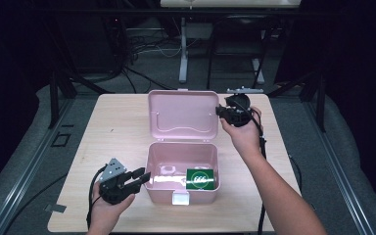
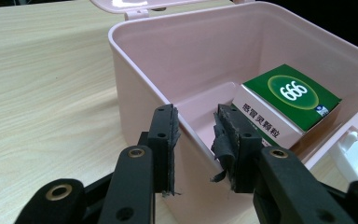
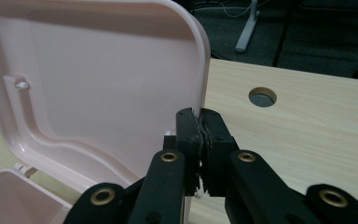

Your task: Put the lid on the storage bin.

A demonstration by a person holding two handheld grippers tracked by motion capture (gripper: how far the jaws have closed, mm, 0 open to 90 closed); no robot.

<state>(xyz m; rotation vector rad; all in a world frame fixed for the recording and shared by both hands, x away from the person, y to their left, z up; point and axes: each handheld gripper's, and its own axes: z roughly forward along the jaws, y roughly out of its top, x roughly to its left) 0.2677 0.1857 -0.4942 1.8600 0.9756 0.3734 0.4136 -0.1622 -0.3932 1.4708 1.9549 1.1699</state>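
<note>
Pink box (image 1: 182, 164) open, green carton (image 1: 199, 179) inside; your left gripper (image 1: 139, 177) clamps its wall, right gripper (image 1: 220, 110) pinches lid (image 1: 183, 113) edge.

The pink plastic box (image 1: 182, 169) stands open; its left wall sits between the left gripper's (image 2: 196, 140) parted jaws. Its upright hinged lid (image 1: 182, 115) has its right edge pinched by the right gripper (image 3: 200, 135).

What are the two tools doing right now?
Left tool: closed on the front wall of the pink plastic box.
Right tool: shut on the edge of the box's open pink lid.
</note>
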